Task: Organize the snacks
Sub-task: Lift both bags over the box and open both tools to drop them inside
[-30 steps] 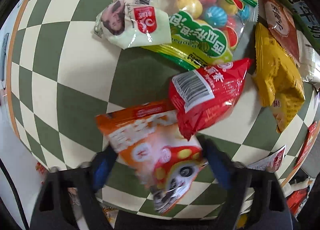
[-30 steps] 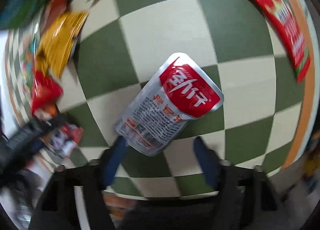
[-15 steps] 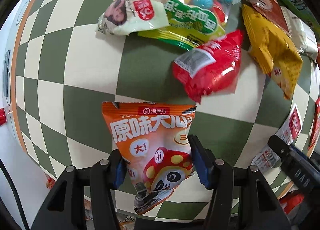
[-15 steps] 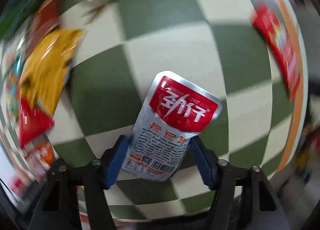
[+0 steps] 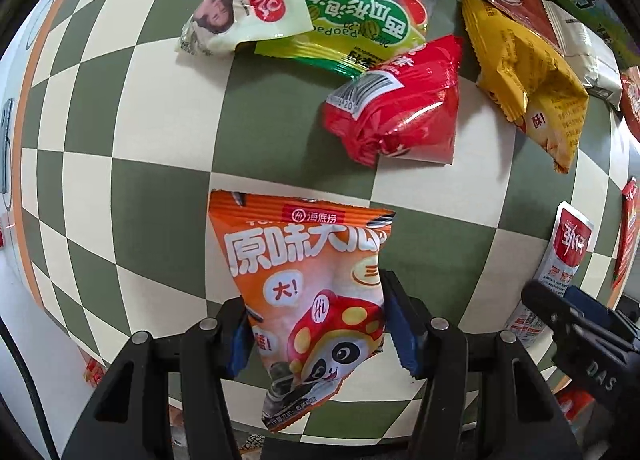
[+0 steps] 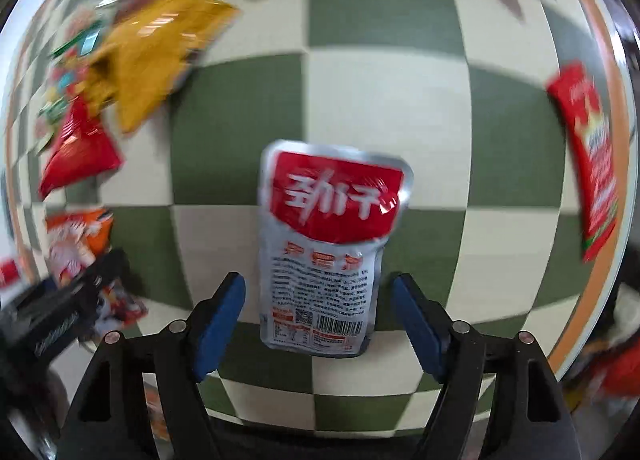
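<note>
In the left wrist view my left gripper [image 5: 316, 324] is shut on an orange panda snack bag [image 5: 308, 284], its blue pads pressing both sides of the bag. In the right wrist view a silver pouch with a red label [image 6: 328, 244] lies on the checkered table between the fingers of my right gripper [image 6: 320, 308]. Those fingers stand apart from the pouch on both sides, so the gripper is open. The same pouch [image 5: 560, 256] and the right gripper's black body [image 5: 588, 344] show at the right of the left wrist view.
A pile of snacks lies at the far side: a cream packet [image 5: 248, 19], a green candy bag [image 5: 360, 7], a red packet [image 5: 396, 111], a yellow bag [image 5: 528, 71]. A red sachet [image 6: 592, 163] lies near the table's orange right rim [image 6: 596, 260].
My left gripper closed on the orange bag and pulled it clear of the red packet. My right gripper came around the silver pouch, which now lies straight between its fingers.
</note>
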`<action>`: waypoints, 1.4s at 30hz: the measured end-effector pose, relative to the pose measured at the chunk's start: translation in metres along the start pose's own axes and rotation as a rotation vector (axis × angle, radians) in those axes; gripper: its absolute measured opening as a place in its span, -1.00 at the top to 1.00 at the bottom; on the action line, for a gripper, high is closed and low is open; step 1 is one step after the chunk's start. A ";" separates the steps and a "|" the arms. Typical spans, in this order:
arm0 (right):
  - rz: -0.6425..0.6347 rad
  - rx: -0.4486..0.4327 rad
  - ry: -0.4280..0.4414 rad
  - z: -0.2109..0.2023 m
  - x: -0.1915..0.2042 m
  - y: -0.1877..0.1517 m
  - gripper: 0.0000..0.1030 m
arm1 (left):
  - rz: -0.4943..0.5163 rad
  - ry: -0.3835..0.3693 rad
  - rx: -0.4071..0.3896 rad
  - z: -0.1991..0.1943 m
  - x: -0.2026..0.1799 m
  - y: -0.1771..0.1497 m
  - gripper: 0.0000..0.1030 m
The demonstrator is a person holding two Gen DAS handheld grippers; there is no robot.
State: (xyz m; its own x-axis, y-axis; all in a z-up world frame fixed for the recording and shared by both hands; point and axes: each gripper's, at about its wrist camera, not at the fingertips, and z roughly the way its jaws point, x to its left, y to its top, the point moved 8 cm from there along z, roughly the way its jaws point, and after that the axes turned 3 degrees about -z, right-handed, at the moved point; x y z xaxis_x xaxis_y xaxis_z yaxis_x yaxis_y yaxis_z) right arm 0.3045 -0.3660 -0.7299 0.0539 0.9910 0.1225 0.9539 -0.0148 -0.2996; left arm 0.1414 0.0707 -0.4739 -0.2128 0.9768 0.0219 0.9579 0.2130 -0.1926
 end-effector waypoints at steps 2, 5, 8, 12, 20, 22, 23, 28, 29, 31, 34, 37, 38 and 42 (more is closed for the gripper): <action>0.023 -0.029 -0.027 -0.001 -0.003 0.008 -0.60 | 0.015 0.010 -0.010 0.002 0.002 0.008 0.04; 0.000 -0.069 -0.095 -0.005 -0.007 0.019 -0.33 | 0.034 0.030 -0.029 -0.001 -0.006 0.004 0.13; -0.080 -0.103 -0.126 -0.008 0.021 0.014 0.16 | 0.048 0.030 -0.031 -0.001 -0.015 0.000 0.15; -0.103 -0.130 -0.117 -0.006 0.018 0.008 0.20 | 0.060 0.026 -0.040 -0.002 -0.020 -0.009 0.16; -0.071 -0.150 0.027 -0.001 -0.064 -0.012 0.21 | 0.067 -0.050 -0.062 -0.032 -0.044 -0.007 0.16; -0.074 -0.170 0.065 -0.016 -0.072 -0.009 0.21 | 0.070 -0.083 -0.081 -0.051 -0.046 -0.004 0.16; -0.074 -0.180 0.078 -0.024 -0.075 -0.011 0.21 | 0.072 -0.100 -0.091 -0.060 -0.048 -0.002 0.16; -0.099 -0.252 0.175 -0.080 -0.092 -0.010 0.21 | 0.099 -0.197 -0.177 -0.129 -0.074 0.018 0.16; -0.107 -0.267 0.190 -0.096 -0.094 -0.009 0.21 | 0.107 -0.212 -0.194 -0.140 -0.076 0.029 0.16; -0.122 -0.294 0.221 -0.127 -0.092 -0.004 0.21 | 0.129 -0.244 -0.228 -0.174 -0.082 0.051 0.16; -0.140 -0.338 0.270 -0.165 -0.079 0.019 0.21 | 0.158 -0.266 -0.273 -0.223 -0.094 0.095 0.16; -0.143 -0.383 0.312 -0.190 -0.063 0.059 0.21 | 0.176 -0.258 -0.311 -0.258 -0.105 0.132 0.16; -0.147 -0.400 0.319 -0.200 -0.062 0.076 0.21 | 0.184 -0.247 -0.324 -0.270 -0.110 0.151 0.16; -0.159 -0.443 0.311 -0.217 -0.052 0.144 0.20 | 0.187 -0.216 -0.315 -0.284 -0.118 0.211 0.16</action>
State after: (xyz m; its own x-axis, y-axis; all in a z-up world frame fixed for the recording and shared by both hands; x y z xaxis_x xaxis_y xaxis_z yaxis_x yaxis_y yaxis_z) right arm 0.5033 -0.4489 -0.5744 -0.0807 0.9008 0.4266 0.9865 0.0109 0.1635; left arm 0.4234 0.0064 -0.2382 -0.0327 0.9798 -0.1975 0.9888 0.0605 0.1365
